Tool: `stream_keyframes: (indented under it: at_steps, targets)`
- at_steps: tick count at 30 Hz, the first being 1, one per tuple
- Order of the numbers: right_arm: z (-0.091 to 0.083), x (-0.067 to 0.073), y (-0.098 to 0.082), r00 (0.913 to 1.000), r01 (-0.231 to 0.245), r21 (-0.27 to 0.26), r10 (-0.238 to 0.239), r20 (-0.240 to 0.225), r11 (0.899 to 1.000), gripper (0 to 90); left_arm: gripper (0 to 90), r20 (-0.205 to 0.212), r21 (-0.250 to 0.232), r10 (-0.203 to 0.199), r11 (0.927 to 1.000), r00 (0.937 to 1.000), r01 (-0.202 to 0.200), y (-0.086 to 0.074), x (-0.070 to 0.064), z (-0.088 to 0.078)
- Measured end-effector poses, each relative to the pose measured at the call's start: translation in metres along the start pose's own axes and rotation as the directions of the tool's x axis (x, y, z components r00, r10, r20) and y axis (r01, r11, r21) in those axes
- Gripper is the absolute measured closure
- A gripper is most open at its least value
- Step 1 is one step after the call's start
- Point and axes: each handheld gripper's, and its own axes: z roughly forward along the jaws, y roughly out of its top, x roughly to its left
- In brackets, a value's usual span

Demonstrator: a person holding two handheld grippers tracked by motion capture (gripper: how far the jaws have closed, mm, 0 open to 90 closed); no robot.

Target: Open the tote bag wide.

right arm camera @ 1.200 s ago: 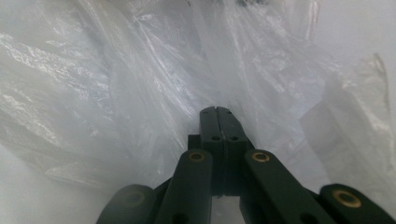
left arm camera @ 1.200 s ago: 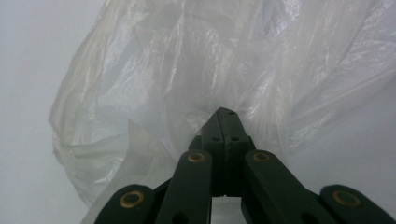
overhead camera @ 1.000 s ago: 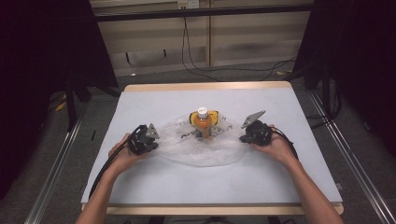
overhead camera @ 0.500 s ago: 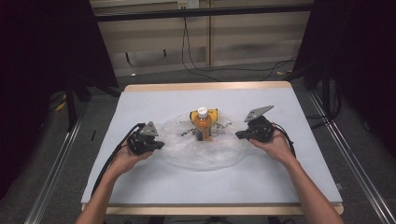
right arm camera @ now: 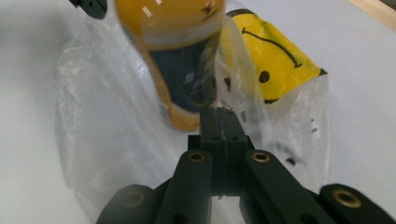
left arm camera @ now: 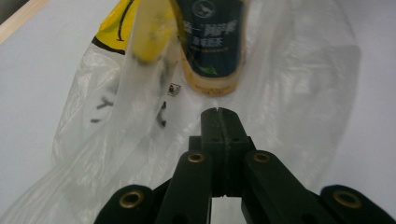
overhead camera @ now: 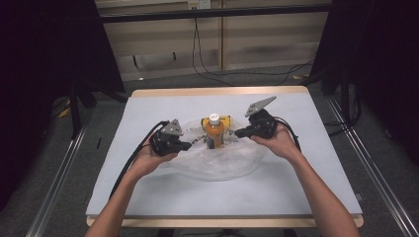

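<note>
While we are holding both tools low over the near half of the pale grey tabletop (overhead camera: 148,197), we are pinching the clear, crinkled plastic bag (overhead camera: 217,163) from its two sides. Our left gripper (overhead camera: 185,146) has its black jaws pressed together on a strip of the film, and our right gripper (overhead camera: 240,133) is clamped the same way on the opposite edge, probably so the bag's mouth spreads wide. Between them, the orange drink bottle with a white cap and dark label (overhead camera: 214,132) is standing upright on the film, apparently inside the bag. Just behind it, a yellow packet printed with a smiling face (right arm camera: 275,65) is lying in the same bag.
</note>
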Motion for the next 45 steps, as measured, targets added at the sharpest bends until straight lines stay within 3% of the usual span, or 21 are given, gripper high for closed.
stream_keyframes:
  at_steps: [5, 8, 13, 14, 20, 26, 31, 32, 33, 35, 37, 40, 45]
  targets:
    - [0.016, -0.01, 0.019, 0.9998, 0.013, 0.06, -0.013, -0.013, 0.998, 90.0, 90.0, 0.006, 0.024, -0.028, 0.9993, 0.9996, 0.028, 0.001, 0.001, 0.031]
    - [0.029, -0.014, 0.022, 0.9996, 0.002, 0.085, 0.0, -0.028, 0.996, 90.0, 90.0, 0.034, 0.068, -0.013, 0.9977, 0.9993, 0.01, 0.001, -0.006, 0.047]
    - [0.051, -0.021, 0.014, 0.9991, -0.032, 0.155, 0.036, -0.024, 0.987, 90.0, 90.0, 0.072, 0.055, -0.002, 0.9985, 0.9974, -0.002, 0.0, -0.015, 0.051]
    - [0.055, -0.022, 0.013, 0.999, -0.036, 0.165, 0.04, -0.022, 0.986, 90.0, 90.0, 0.066, 0.055, 0.01, 0.9984, 0.9978, -0.013, 0.002, -0.018, 0.051]
    - [0.078, -0.029, 0.01, 0.9971, -0.069, 0.212, 0.074, -0.017, 0.975, 90.0, 90.0, 0.123, 0.019, 0.051, 0.9984, 0.9912, -0.054, 0.014, -0.037, 0.052]
    - [0.095, -0.035, 0.011, 0.995, -0.096, 0.242, 0.1, -0.006, 0.966, 90.0, 90.0, 0.181, 0.048, 0.097, 0.9931, 0.9787, -0.107, 0.019, -0.057, 0.061]
    - [0.103, -0.044, 0.019, 0.9936, -0.112, 0.253, 0.105, 0.042, 0.961, 90.0, 90.0, 0.211, 0.067, 0.127, 0.9874, 0.9692, -0.144, 0.011, -0.077, 0.068]
    - [0.104, -0.045, 0.021, 0.9933, -0.113, 0.256, 0.104, 0.05, 0.96, 90.0, 90.0, 0.234, 0.082, 0.141, 0.9831, 0.962, -0.164, 0.011, -0.08, 0.069]
    - [0.106, -0.046, 0.022, 0.993, -0.114, 0.258, 0.103, 0.058, 0.959, 90.0, 90.0, 0.221, 0.071, 0.149, 0.9832, 0.9639, -0.168, 0.008, -0.087, 0.069]
    - [0.109, -0.049, 0.026, 0.9916, -0.118, 0.263, 0.099, 0.083, 0.957, 90.0, 90.0, 0.224, 0.068, 0.166, 0.9803, 0.9605, -0.185, 0.008, -0.093, 0.068]
    - [0.111, -0.054, 0.028, 0.9887, -0.13, 0.264, 0.104, 0.108, 0.956, 90.0, 90.0, 0.248, 0.078, 0.18, 0.9758, 0.9519, -0.204, 0.008, -0.101, 0.065]
    - [0.113, -0.059, 0.031, 0.9832, -0.156, 0.27, 0.123, 0.135, 0.95, 90.0, 90.0, 0.258, 0.072, 0.198, 0.9721, 0.9456, -0.223, 0.006, -0.113, 0.062]
    - [0.115, -0.069, 0.035, 0.9766, -0.176, 0.282, 0.131, 0.171, 0.943, 90.0, 90.0, 0.285, 0.061, 0.256, 0.9568, 0.9236, -0.284, 0.0, -0.135, 0.053]
